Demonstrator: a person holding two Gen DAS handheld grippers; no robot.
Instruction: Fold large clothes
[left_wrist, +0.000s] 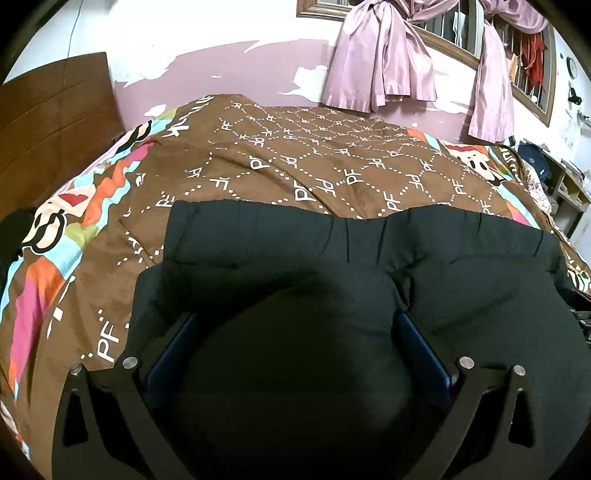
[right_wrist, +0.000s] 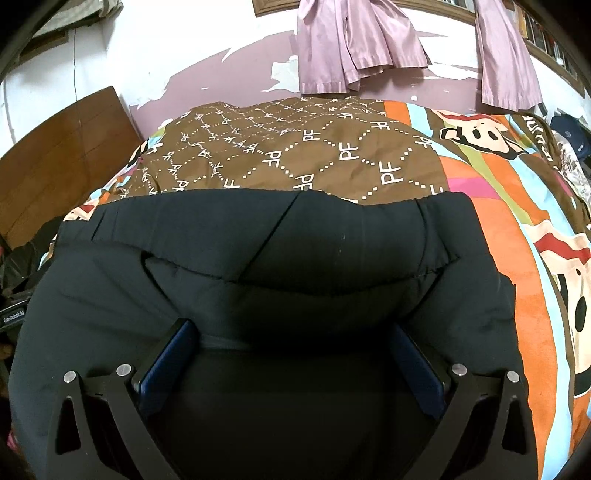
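A bulky black padded garment (left_wrist: 480, 277) lies spread on a bed with a brown patterned cover (left_wrist: 295, 158). In the left wrist view my left gripper (left_wrist: 295, 317) stands wide open, and a bulge of the black cloth fills the gap between its blue pads (left_wrist: 173, 354), hiding the fingertips. In the right wrist view the same garment (right_wrist: 332, 240) shows an elastic hem towards the far side. My right gripper (right_wrist: 295, 328) is likewise spread wide, its blue pads (right_wrist: 166, 365) pressed against a mound of cloth. Both grippers sit at the garment's near edge.
A wooden headboard (left_wrist: 55, 129) stands at the left of the bed. Pink curtains (left_wrist: 380, 55) hang under a barred window on the far wall. A shelf with bags (left_wrist: 569, 184) is at the right. Dark clutter (right_wrist: 22, 251) lies off the bed's left side.
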